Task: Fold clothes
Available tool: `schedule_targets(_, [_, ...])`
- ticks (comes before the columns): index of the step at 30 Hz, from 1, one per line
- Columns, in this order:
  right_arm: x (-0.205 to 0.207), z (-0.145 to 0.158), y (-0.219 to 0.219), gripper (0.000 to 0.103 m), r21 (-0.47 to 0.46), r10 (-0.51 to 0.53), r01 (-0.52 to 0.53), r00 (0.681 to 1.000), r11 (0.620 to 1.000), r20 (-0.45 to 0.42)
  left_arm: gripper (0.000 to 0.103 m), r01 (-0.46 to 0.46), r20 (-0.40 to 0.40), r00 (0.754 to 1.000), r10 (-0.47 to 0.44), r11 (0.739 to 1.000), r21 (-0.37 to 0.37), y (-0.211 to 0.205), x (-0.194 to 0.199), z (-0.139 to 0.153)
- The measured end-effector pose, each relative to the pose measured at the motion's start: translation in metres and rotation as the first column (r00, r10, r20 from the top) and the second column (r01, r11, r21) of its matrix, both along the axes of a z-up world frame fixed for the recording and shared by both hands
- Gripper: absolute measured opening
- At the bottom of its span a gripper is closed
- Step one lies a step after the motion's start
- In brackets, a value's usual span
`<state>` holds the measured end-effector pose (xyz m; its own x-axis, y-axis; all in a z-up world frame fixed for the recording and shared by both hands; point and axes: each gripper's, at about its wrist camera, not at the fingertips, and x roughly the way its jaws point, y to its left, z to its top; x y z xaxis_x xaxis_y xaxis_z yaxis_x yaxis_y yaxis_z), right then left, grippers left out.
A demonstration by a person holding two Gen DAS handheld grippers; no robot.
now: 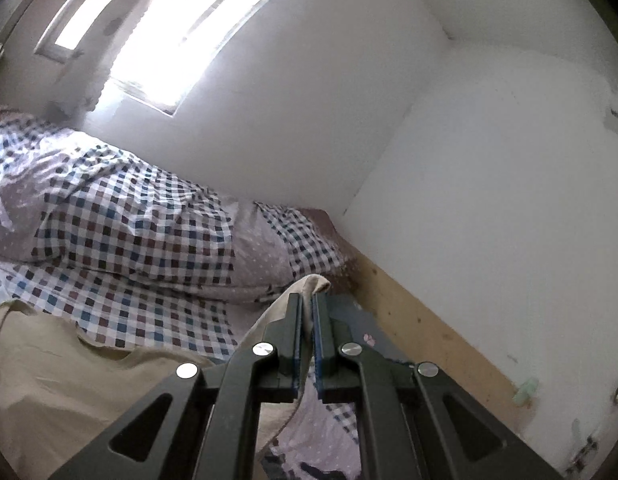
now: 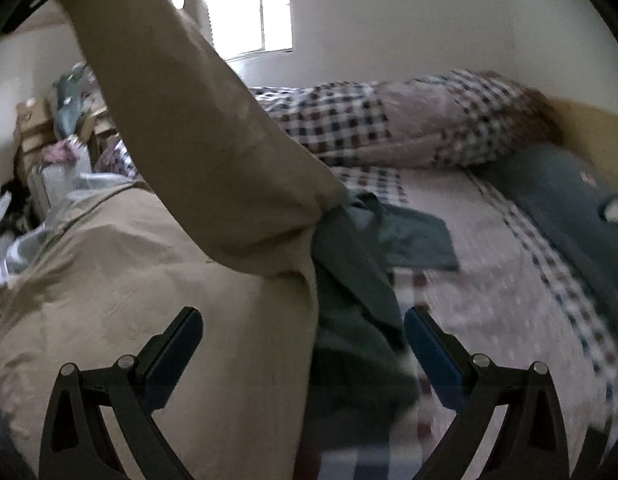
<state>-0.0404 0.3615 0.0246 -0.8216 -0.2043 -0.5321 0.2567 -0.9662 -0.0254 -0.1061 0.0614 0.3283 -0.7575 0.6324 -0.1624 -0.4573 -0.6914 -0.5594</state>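
Observation:
A beige garment (image 2: 121, 288) lies spread on the bed, and one sleeve (image 2: 181, 112) of it is lifted up toward the top left. In the left wrist view my left gripper (image 1: 307, 312) is shut on a corner of this beige cloth (image 1: 309, 286), held above the bed, and the cloth hangs down between the pads. The rest of the beige garment (image 1: 49, 380) lies lower left. My right gripper (image 2: 305, 344) stands open, wide apart, low over the garment's edge. A dark teal garment (image 2: 349, 280) lies beside and partly under the beige one, below the right jaws.
A checked duvet (image 1: 121, 232) is bunched along the wall under the window (image 1: 169, 28). A dark blue pillow (image 2: 569, 208) lies by the wooden bed board (image 1: 429, 328). Boxes and bags (image 2: 49, 140) are piled at the far left. Pink dotted sheet (image 2: 489, 288) shows at right.

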Motion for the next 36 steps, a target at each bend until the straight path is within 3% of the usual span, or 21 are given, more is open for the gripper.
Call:
schedule_targets(3, [-0.018, -0.005, -0.018, 0.093, 0.112, 0.052, -0.050, 0.999, 0.992, -0.014, 0.004, -0.010, 0.013, 1.000, 0.010, 1.000, 0.018, -0.003, -0.012, -0.001])
schedule_targets(5, [-0.030, -0.012, -0.030, 0.070, 0.214, 0.076, -0.070, 0.997, 0.974, -0.020, 0.004, -0.015, 0.024, 1.000, 0.014, 1.000, 0.013, -0.002, -0.017, -0.003])
schedule_targets(7, [-0.040, -0.020, -0.038, 0.060, 0.288, 0.088, -0.079, 0.996, 0.954, -0.018, 0.004, -0.018, 0.035, 0.999, 0.018, 1.000, 0.007, 0.004, -0.024, -0.003])
schedule_targets(15, [-0.069, -0.060, -0.064, 0.052, 0.556, 0.158, -0.118, 0.987, 0.823, -0.023, 0.004, -0.038, 0.026, 0.999, 0.038, 0.999, 0.003, 0.002, -0.034, 0.003])
schedule_targets(17, [-0.071, -0.066, -0.070, 0.038, 0.614, 0.170, -0.105, 0.984, 0.782, -0.049, 0.004, -0.052, 0.029, 0.998, 0.052, 0.999, 0.000, -0.004, -0.037, 0.001])
schedule_targets(21, [-0.076, -0.076, -0.076, 0.024, 0.692, 0.165, -0.048, 0.981, 0.720, -0.103, 0.004, -0.073, 0.035, 0.997, 0.073, 0.997, 0.009, -0.016, -0.040, -0.004])
schedule_targets(23, [-0.080, -0.081, -0.077, 0.006, 0.720, 0.155, -0.011, 0.979, 0.694, -0.134, 0.004, -0.087, 0.036, 0.996, 0.087, 0.996, 0.005, -0.023, -0.041, -0.008])
schedule_targets(25, [-0.081, -0.078, -0.070, 0.006, 0.692, 0.120, 0.032, 0.978, 0.721, -0.170, 0.004, -0.107, 0.040, 0.993, 0.107, 0.994, 0.004, -0.033, -0.043, -0.014])
schedule_targets(28, [-0.084, -0.065, -0.047, 0.006, 0.550, 0.044, 0.056, 0.985, 0.833, -0.168, 0.004, -0.153, 0.058, 0.987, 0.153, 0.988, 0.001, -0.053, -0.054, -0.030])
schedule_targets(31, [-0.090, -0.055, -0.026, 0.006, 0.424, -0.001, 0.058, 0.991, 0.904, -0.134, 0.004, -0.197, 0.094, 0.976, 0.197, 0.980, 0.000, -0.072, -0.064, -0.049])
schedule_targets(36, [-0.094, -0.048, -0.012, 0.006, 0.332, -0.027, 0.063, 0.993, 0.941, -0.112, 0.004, -0.288, 0.155, 0.945, 0.287, 0.958, -0.013, -0.112, -0.069, -0.086])
